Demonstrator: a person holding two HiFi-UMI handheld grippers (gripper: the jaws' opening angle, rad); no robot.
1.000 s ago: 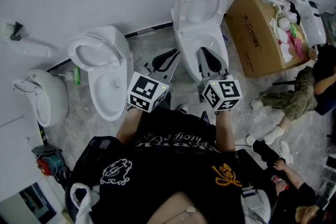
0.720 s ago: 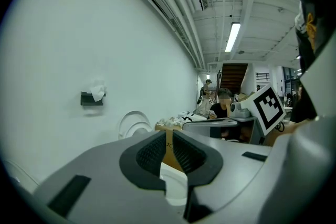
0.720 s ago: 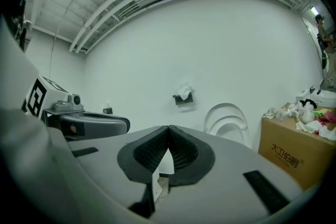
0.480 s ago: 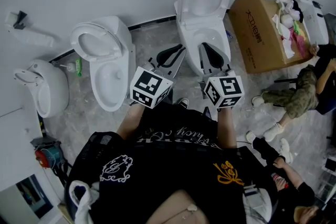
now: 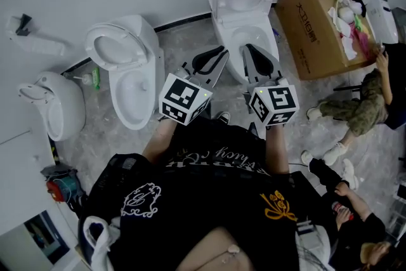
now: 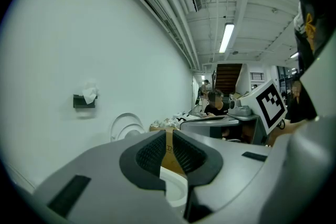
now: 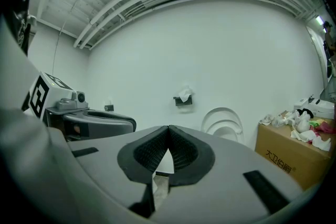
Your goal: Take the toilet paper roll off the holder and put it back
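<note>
Head view: I am looking steeply down my operator's body at two hand-held grippers, each with one marker cube. The left hand-held gripper (image 5: pixel 221 52) and the right hand-held gripper (image 5: pixel 248 49) are held side by side, near level, pointing at the white wall. Just beyond their tips stands a toilet (image 5: pixel 244 16) with its lid raised. A second toilet (image 5: pixel 124 66) is off to the left of the left one, and a third white fixture (image 5: pixel 54 111) stands further left. One cardboard box (image 5: pixel 311 28) of rags sits to the right of the right one. I cannot pick out the holder with any certainty here.

Left gripper view: the jaws are barely parted, a thin slit with nothing in it. One dark holder (image 6: pixel 84 102) is fixed to the wall up and to the left of the jaws, well apart. A white tuft of toilet paper (image 6: pixel 90 94) sits on it.

Right gripper view: the jaws are clenched tip to tip on nothing. The same holder and its paper show above and slightly right of the jaws, well apart. A second small dark mark (image 7: pixel 108 107) sits on the wall further left, too small to name.

My judgement is that both tools are empty and aimed at the wall because the paper is on its holder. That fits an approach to lift it off as well as a retreat after putting it back.
</note>
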